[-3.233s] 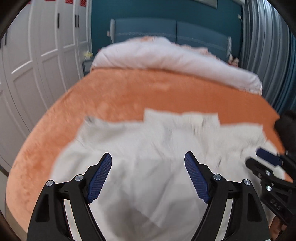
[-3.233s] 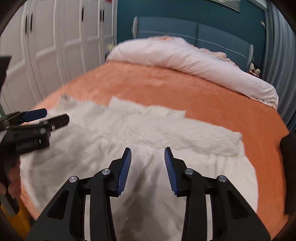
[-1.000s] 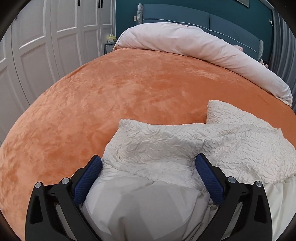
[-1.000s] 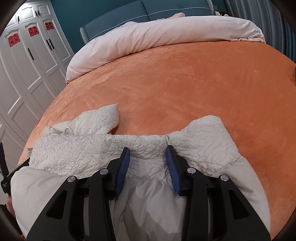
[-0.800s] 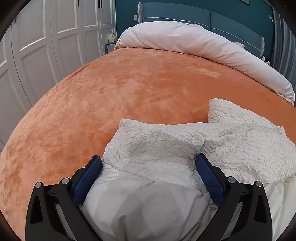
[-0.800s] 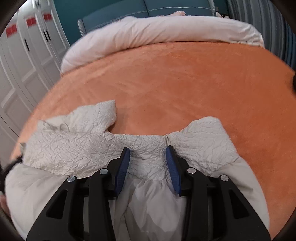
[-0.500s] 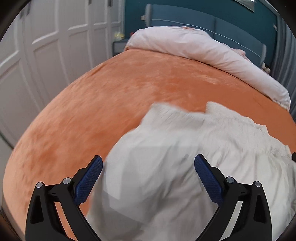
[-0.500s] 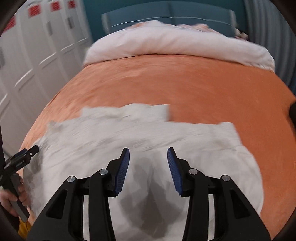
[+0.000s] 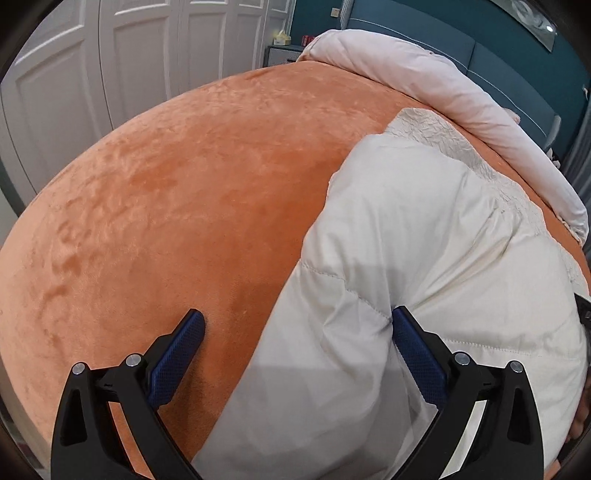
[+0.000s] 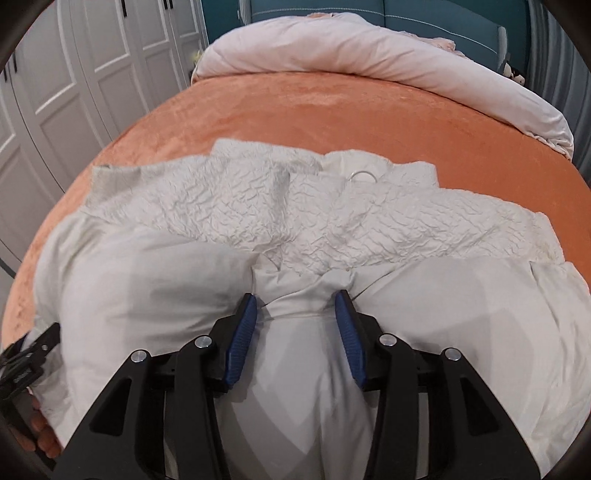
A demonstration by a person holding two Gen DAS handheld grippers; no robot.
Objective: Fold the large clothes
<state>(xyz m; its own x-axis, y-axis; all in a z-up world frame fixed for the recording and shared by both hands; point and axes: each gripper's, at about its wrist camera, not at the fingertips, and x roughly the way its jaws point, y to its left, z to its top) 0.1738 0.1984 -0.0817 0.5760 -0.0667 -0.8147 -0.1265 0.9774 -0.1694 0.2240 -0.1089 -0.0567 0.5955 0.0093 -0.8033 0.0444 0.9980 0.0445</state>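
A large cream padded jacket (image 10: pixel 295 229) with a crinkled lining lies spread across the near part of the orange bed (image 10: pixel 332 110). In the left wrist view the jacket (image 9: pixel 424 240) fills the right half. My left gripper (image 9: pixel 295 343) is wide open over the jacket's left edge, one finger above bare bedcover. My right gripper (image 10: pixel 295 317) has its jaws partly closed around a raised fold of the jacket's smooth fabric. The left gripper's tip (image 10: pixel 33 350) shows at the left edge of the right wrist view.
A rolled pale pink duvet (image 10: pixel 369 48) lies across the head of the bed against a blue headboard (image 10: pixel 406 14). White wardrobe doors (image 9: pixel 92 74) stand along the left side. A nightstand (image 9: pixel 284 51) sits in the far corner.
Both grippers pulled back toward the near edge of the bed. The left gripper shifted left off the garment. The jacket now lies flatter, with the smooth outer fabric folded toward me.
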